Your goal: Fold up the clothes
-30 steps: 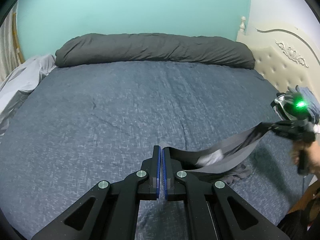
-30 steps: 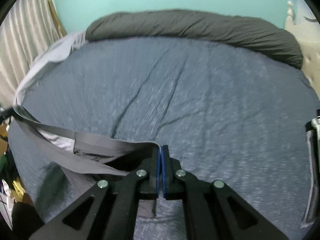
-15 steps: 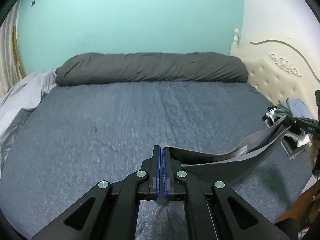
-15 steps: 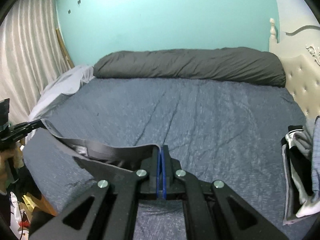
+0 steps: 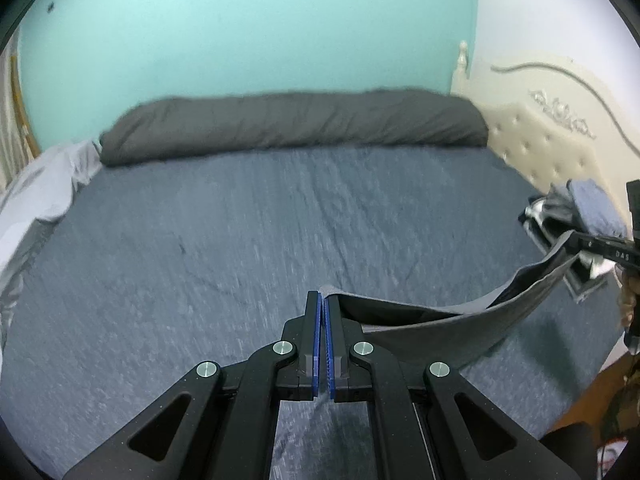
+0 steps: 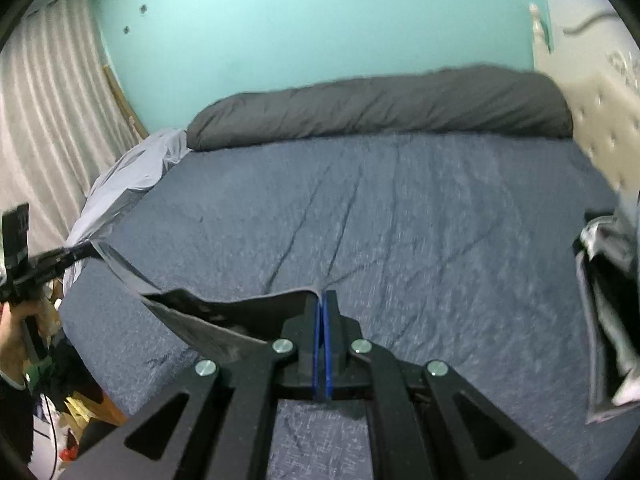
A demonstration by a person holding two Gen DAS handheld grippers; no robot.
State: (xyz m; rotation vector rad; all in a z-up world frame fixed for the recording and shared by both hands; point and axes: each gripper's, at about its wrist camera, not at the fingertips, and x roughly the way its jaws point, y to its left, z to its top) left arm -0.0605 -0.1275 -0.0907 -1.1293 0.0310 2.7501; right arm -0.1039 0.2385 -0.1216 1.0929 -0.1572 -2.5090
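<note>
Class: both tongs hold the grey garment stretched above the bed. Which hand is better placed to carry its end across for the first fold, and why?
Probably the left. The left tongs grip the grey garment over open bed, whereas the right tongs work beside the pile of clothes at the bed's edge. Both are shut on the cloth, so it is close.

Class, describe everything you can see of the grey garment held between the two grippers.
The grey garment is thin, smooth dark-grey fabric with a paler hemmed edge. It hangs slack in a sagging curve above the blue bedsheet, seemingly clear of it. One end is pinched in the shut left gripper, the other in the shut right gripper. Its type cannot be told.
</note>
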